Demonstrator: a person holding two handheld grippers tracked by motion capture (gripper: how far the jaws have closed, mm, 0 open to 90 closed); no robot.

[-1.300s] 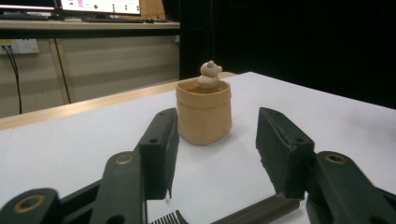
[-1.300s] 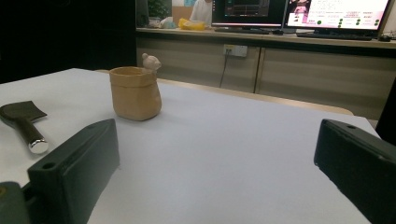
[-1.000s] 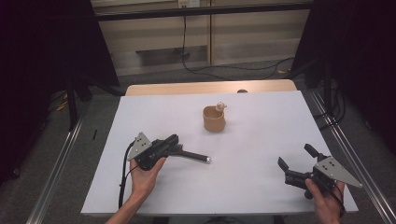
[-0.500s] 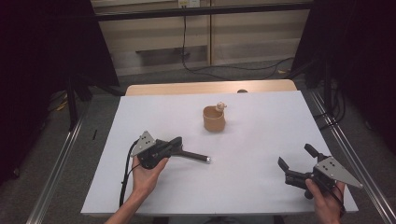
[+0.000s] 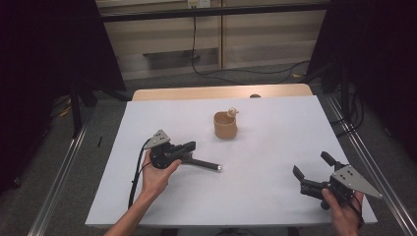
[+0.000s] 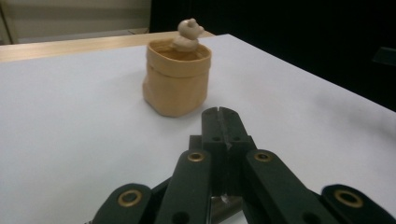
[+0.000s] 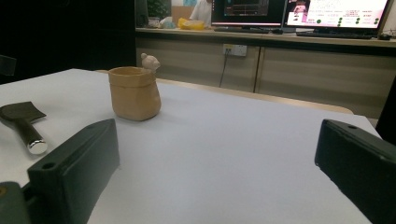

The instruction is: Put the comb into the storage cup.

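Left of centre in the high view: your left gripper (image 5: 189, 147) lies low on the white surface (image 5: 265, 196), hand cupped under it from below, forearm coming in from the bottom edge. Its fingers (image 6: 222, 126) are pressed together, nothing between the tips. A dark tool with a metal end (image 5: 204, 164) lies on the surface just beside and below that gripper, pointing toward frame centre; in the left gripper view a bit of metal shows under the linkage, but whether you are gripping it there I cannot tell. The gripper looks parked, aimed at the cup.

Centre, upper half: the tan cup (image 5: 225, 125) stands upright on the surface, well apart from both grippers, a small pale figure (image 5: 232, 112) at its far rim. Likely left there as the thing to be worked on next.

Lower right: your right gripper (image 5: 311, 170) is held just above the surface near the front edge, hand wrapped round its rear, fingers (image 7: 79, 163) spread wide and empty, pointing leftward across the frame. Reads as ready, not yet committed.
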